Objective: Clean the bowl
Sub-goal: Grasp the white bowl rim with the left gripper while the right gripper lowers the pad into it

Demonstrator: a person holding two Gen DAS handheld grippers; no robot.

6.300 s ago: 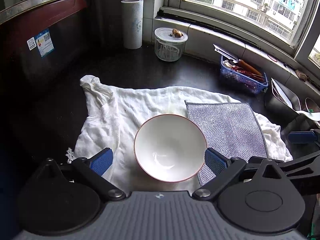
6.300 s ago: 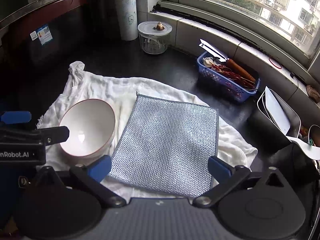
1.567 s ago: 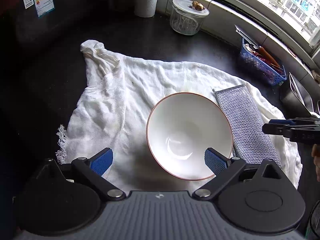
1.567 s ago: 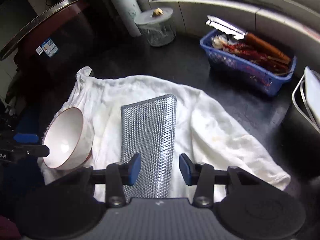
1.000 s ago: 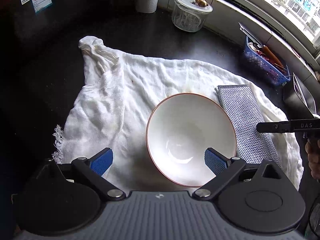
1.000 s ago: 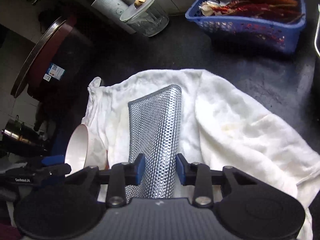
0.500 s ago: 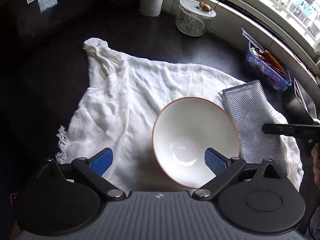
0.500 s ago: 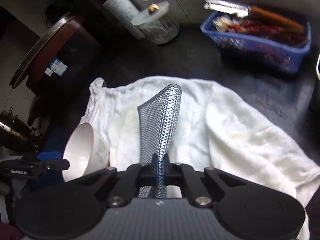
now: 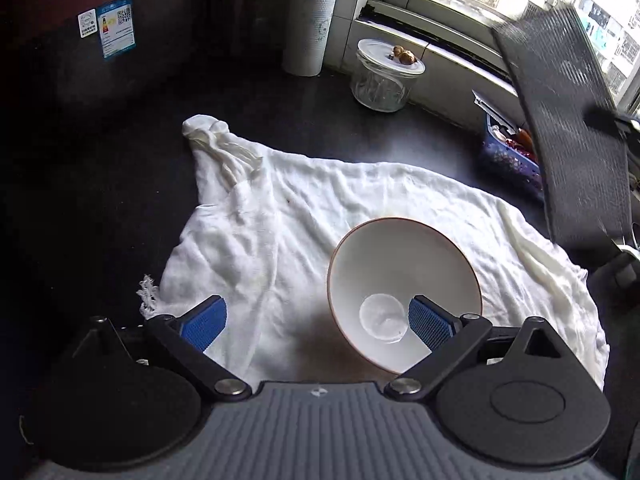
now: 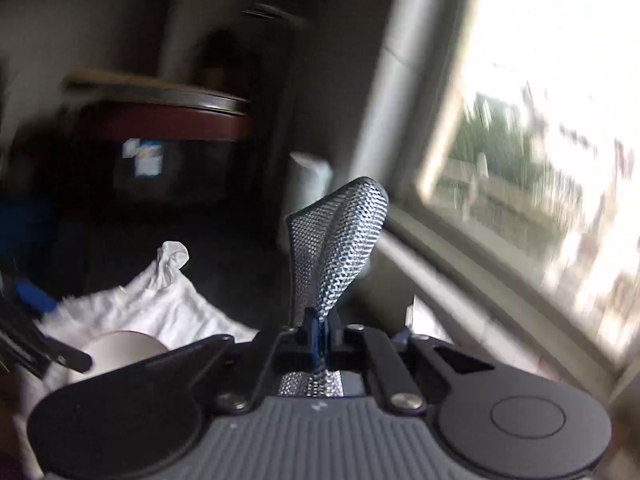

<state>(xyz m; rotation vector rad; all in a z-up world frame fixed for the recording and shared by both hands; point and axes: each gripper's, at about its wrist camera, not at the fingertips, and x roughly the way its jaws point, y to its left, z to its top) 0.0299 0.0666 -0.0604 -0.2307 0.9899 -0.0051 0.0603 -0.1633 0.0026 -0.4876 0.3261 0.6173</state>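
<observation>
A white bowl with a red-brown rim [image 9: 404,292] sits tilted on a white towel [image 9: 304,216]. My left gripper [image 9: 316,322] is open just in front of it, and its right pad [image 9: 430,326] overlaps the bowl's near right edge. My right gripper [image 10: 320,332] is shut on a grey mesh cleaning cloth [image 10: 340,236], held up in the air. In the left wrist view the cloth [image 9: 572,120] hangs high at the right, above the towel. The bowl [image 10: 120,350] shows low at the left in the blurred right wrist view.
A dark counter [image 9: 120,184] lies under the towel. At the back stand a paper roll [image 9: 310,24] and a lidded glass jar [image 9: 384,76]. A blue basket [image 9: 512,156] sits by the window sill. A dark cabinet with a sticker [image 9: 116,32] is at the left.
My right gripper has lifted the mesh cloth off the towel into the air and swung toward the window. The left gripper has shifted left, so the bowl now lies by its right pad.
</observation>
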